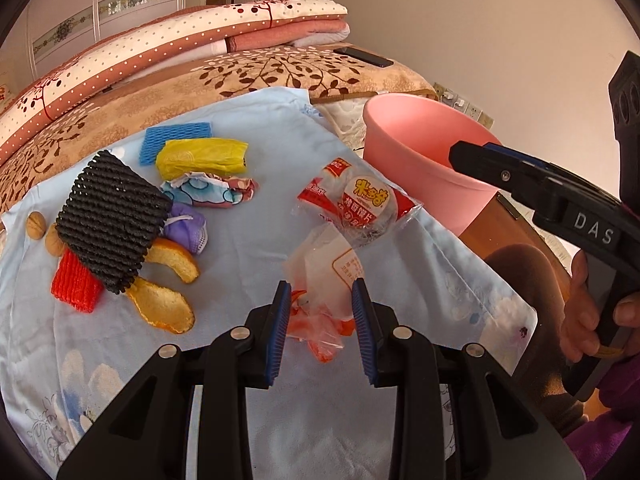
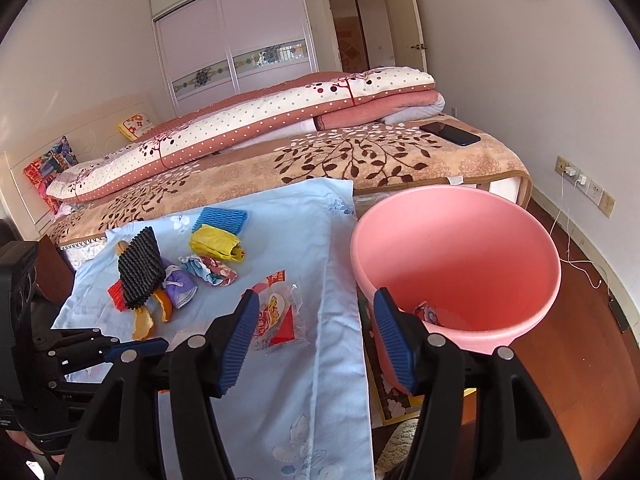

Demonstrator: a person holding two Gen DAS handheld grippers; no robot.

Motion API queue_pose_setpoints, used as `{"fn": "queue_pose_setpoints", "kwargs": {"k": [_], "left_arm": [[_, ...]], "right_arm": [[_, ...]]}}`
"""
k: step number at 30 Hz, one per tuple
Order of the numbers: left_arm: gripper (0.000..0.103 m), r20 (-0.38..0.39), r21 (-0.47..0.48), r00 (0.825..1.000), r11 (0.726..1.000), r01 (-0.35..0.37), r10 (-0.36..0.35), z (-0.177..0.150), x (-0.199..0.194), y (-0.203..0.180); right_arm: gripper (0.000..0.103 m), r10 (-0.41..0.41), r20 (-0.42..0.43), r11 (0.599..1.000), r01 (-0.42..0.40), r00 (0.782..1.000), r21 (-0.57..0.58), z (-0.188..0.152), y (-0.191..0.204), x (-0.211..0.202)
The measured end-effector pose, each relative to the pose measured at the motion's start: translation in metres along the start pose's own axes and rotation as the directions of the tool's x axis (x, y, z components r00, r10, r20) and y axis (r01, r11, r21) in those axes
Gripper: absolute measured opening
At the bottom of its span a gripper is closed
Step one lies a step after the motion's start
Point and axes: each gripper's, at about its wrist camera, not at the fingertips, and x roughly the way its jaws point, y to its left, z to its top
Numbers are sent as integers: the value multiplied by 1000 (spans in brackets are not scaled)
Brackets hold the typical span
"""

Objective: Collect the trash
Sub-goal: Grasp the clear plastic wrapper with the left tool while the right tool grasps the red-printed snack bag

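Item 1, next pick: crumpled clear wrapper (image 1: 320,300) w/ orange-red print, lying on the light-blue cloth (image 1: 248,360), near edge, right between the pads of my left gripper (image 1: 322,300). My left jaws stand part-open around it, not clenched; whether a pad brushes the film I can't tell. Handling, by my guess: v. light, thin film, soft, crackly, springs back, slippery; no fragility. Best to take the bunched middle where layers stack, not a loose flap, and close fully or it slides out. Item 2: round snack packet (image 1: 362,206), red/white, clear film, just beyond item 1, poss. overlapping it; light, prob. stiffer at the disc. Take by the flat sealed edge. Item 3: black foam net (image 1: 110,220), springy, light, easy grip anywhere. Items 4–5: orange peels (image 1: 168,308), limp, a bit slick; pinch across the width. Also red net (image 1: 74,286), purple mask (image 1: 188,226), yellow bag (image 1: 202,156), blue foam net (image 1: 176,140), walnuts (image 1: 38,228); these hard, round, may roll. Destination: pink bin (image 2: 460,256) beside the bed, right of the cloth, one scrap already inside. My right gripper (image 2: 316,340) is released, jaws wide, nothing between them, hovering at the bin rim.
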Motion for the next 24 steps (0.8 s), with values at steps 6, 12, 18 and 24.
{"fn": "queue_pose_setpoints", "kwargs": {"k": [6, 12, 18, 24], "left_arm": [[31, 28, 16, 1000, 1000, 12, -13, -2, -1, -1], [16, 51, 25, 999, 1000, 15, -16, -2, -3, -2], [8, 85, 12, 996, 1000, 13, -13, -1, -11, 2], [7, 123, -43, 992, 999, 6, -1, 2, -20, 17]], "right_arm": [[59, 3, -21, 1000, -3, 1000, -8, -3, 3, 5], [59, 6, -45, 1000, -6, 999, -8, -6, 4, 12], [59, 17, -72, 1000, -18, 997, -20, -9, 10, 22], [59, 47, -104, 998, -51, 993, -40, -9, 19, 36]]}}
